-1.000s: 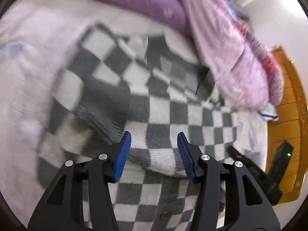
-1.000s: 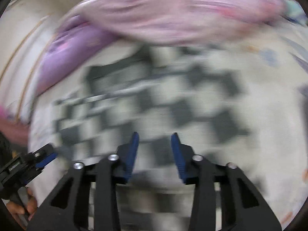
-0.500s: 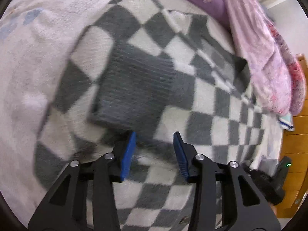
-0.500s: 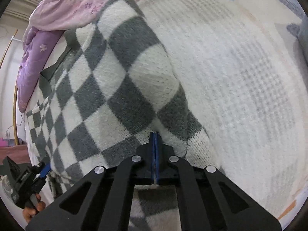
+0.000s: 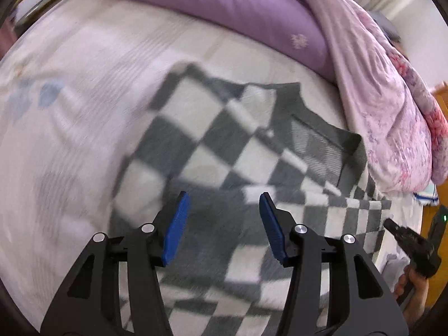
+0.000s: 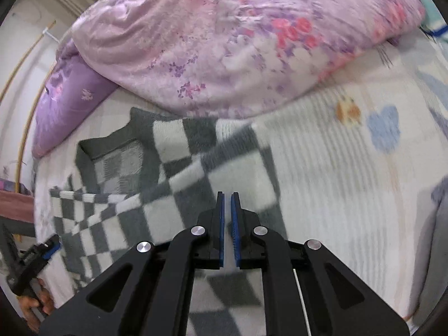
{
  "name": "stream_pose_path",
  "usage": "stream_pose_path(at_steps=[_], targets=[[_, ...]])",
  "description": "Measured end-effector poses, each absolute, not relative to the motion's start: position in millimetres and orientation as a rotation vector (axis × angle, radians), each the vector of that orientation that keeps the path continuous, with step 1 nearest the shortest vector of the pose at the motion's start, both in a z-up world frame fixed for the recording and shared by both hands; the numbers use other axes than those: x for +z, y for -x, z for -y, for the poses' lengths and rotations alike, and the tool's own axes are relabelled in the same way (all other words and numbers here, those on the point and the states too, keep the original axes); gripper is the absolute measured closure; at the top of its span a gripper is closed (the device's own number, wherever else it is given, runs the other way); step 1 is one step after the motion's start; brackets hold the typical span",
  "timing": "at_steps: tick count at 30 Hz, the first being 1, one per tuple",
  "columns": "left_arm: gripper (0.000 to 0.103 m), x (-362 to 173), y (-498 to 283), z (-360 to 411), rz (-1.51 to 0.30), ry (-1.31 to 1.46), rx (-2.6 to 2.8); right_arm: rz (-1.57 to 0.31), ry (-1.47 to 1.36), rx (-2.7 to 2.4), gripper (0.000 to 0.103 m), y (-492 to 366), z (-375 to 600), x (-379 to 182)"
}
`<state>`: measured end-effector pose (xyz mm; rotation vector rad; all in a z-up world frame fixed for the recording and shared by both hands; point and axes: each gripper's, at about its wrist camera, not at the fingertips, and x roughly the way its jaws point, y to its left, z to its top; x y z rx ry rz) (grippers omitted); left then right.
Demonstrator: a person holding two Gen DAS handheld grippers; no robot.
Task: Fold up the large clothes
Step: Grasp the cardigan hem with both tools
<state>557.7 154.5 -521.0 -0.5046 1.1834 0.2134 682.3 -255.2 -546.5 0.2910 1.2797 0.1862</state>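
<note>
A grey and white checked knit sweater point(image 5: 224, 151) lies spread on the bed, its grey collar toward the pillows; it also shows in the right wrist view point(image 6: 179, 184). My left gripper point(image 5: 222, 218) is open and empty, raised above the sweater's near part. My right gripper point(image 6: 227, 218) has its blue pads nearly together with a thin gap and nothing between them, above the sweater's right edge. The other gripper shows at the right edge of the left wrist view point(image 5: 411, 249) and at the lower left of the right wrist view point(image 6: 30, 263).
A purple pillow point(image 5: 224, 8) and a pink floral quilt point(image 6: 238, 42) lie at the head of the bed, the quilt touching the sweater's collar side. The pale patterned sheet point(image 6: 350, 168) stretches to the right. A wooden cabinet point(image 5: 439, 103) stands beyond the bed.
My right gripper, shut on the sweater's edge half a second ago, has let go and lifted back. My left gripper has opened wider and pulled back. Both views are motion-blurred.
</note>
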Motion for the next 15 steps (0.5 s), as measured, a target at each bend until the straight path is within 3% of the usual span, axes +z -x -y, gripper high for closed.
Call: stream_pose_path(at_steps=[6,12,15], targets=[[0.049,-569,-591,-149,-1.296,0.459,0.217,-1.382,-0.362,0.144,0.101,-698,265,-597],[0.049,-568,-603,-151,-1.311,0.472,0.227,-1.403,-0.4,0.141,0.103,-703,270,-600],[0.045,-544,-603,-151,-1.257,0.475,0.151,-1.391,-0.385,0.173,0.094,-707,270,-579]])
